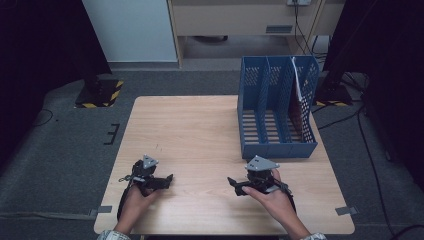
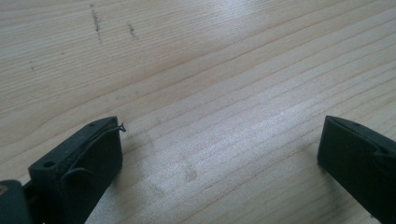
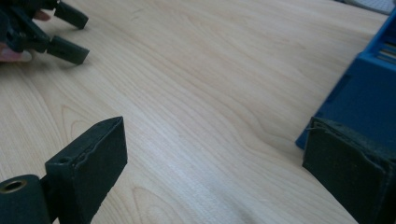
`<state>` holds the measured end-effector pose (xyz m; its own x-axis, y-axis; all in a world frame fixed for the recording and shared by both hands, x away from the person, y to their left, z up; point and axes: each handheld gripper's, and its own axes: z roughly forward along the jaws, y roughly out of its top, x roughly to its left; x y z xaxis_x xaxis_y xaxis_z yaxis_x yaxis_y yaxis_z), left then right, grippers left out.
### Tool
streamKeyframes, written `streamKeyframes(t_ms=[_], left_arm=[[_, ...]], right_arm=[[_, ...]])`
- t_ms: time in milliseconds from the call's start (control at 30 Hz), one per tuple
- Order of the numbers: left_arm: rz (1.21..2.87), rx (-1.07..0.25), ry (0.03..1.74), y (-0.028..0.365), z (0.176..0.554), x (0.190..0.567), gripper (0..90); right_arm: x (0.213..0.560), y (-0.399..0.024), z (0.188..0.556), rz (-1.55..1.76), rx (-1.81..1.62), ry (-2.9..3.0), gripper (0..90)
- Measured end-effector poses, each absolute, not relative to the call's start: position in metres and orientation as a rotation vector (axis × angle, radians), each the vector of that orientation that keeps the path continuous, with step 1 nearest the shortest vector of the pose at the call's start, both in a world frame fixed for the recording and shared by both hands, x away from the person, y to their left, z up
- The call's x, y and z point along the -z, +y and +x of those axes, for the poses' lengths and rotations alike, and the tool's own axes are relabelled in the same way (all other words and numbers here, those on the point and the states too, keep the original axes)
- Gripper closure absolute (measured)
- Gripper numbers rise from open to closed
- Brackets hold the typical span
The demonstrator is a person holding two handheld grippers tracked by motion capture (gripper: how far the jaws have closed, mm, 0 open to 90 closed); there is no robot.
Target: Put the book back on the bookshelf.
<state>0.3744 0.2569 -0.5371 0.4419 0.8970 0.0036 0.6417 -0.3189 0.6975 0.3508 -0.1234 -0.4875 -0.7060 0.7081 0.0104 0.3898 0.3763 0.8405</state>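
My left gripper (image 1: 169, 178) rests low over the wooden table (image 1: 200, 130) near its front left, held by a hand. Its jaws stand wide apart with bare wood between them, as the left gripper view confirms (image 2: 219, 149). My right gripper (image 1: 234, 184) sits near the front right of the table, pointing left toward the other one, also open and holding nothing (image 3: 215, 158). In the right gripper view the left gripper (image 3: 70, 35) appears at the top left with its jaws spread.
A blue slotted file organiser (image 1: 277, 107) stands upright at the back right of the table, with a thin white and brown item in its rightmost slot (image 1: 297, 95). Its blue base (image 3: 364, 93) is close to my right gripper. Cables lie on the floor at right.
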Motion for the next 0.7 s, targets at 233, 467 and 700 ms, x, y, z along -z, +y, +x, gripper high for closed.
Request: streamKeyframes(t_ms=[233, 467, 700], left_arm=[[2.071, -0.526, 1.284, 0.257, 0.374, 0.537, 0.0], [2.07, -0.525, 1.283, 0.257, 0.374, 0.537, 0.0], [2.068, -0.525, 1.282, 0.257, 0.374, 0.537, 0.0]], right_arm=[[0.496, -0.108, 0.349, 0.949, -1.243, 2.34, 6.9], [0.506, -0.09, 0.349, 0.913, -1.21, 2.402, 6.9], [0.514, -0.074, 0.354, 0.891, -1.19, 2.431, 6.9]])
